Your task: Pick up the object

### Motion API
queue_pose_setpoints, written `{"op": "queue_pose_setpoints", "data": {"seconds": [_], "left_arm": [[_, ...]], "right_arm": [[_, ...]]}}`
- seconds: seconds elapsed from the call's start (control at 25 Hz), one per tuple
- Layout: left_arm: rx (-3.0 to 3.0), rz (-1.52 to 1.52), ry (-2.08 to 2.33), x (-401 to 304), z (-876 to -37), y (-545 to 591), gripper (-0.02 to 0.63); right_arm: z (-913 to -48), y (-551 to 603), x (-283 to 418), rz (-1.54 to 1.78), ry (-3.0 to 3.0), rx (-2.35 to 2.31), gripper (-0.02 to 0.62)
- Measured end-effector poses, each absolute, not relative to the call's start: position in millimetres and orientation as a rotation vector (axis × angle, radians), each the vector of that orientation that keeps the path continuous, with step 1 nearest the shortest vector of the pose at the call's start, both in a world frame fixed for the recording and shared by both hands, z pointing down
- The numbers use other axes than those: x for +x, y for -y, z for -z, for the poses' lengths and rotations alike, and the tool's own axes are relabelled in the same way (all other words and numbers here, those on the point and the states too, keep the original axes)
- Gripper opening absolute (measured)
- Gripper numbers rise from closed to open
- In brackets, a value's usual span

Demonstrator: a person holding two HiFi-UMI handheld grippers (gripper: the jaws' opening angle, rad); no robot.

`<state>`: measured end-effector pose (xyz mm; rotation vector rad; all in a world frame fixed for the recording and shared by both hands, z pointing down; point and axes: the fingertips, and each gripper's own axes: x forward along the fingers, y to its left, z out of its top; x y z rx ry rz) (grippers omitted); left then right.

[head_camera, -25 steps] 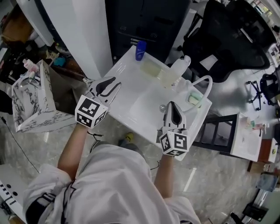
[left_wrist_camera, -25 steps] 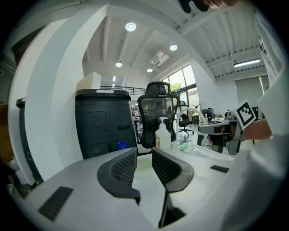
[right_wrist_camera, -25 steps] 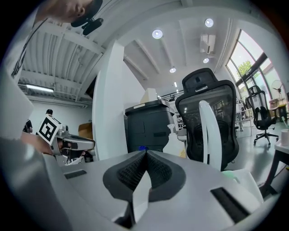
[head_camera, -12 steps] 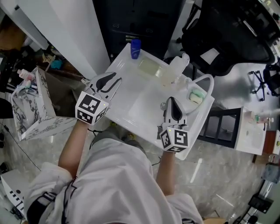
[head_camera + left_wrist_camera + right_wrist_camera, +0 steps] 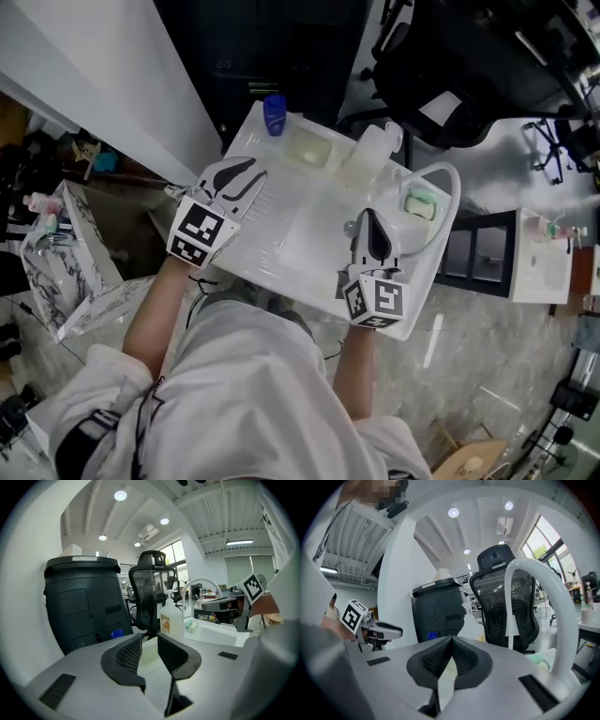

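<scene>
Frankly, the task names no one object, so I take it to be the pale soap dish at the far edge of the white worktop. It lies between the blue-capped bottle and the clear pump bottle, dead ahead of my left gripper but apart from it. That gripper's jaws stand a little apart with nothing in them; my right gripper is pressed closed on nothing, near the curved white tap. The gap looks narrow for the dish, so I might shove it off the edge or knock the pump bottle over. The bottle's orange label is too small to read.
</scene>
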<state>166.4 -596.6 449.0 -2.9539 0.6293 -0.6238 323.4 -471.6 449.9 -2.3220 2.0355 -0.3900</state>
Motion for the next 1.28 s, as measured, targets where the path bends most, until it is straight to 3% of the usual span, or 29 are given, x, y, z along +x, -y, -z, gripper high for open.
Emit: {"op": "queue_pose_setpoints", "data": {"seconds": [1.28], "left_arm": [[-2.245, 1.162, 0.18, 259.8, -624.3, 655.2, 0.107]], "right_arm": [[-496.1, 517.4, 343.6, 0.483, -1.847, -2.458, 0.005]]}}
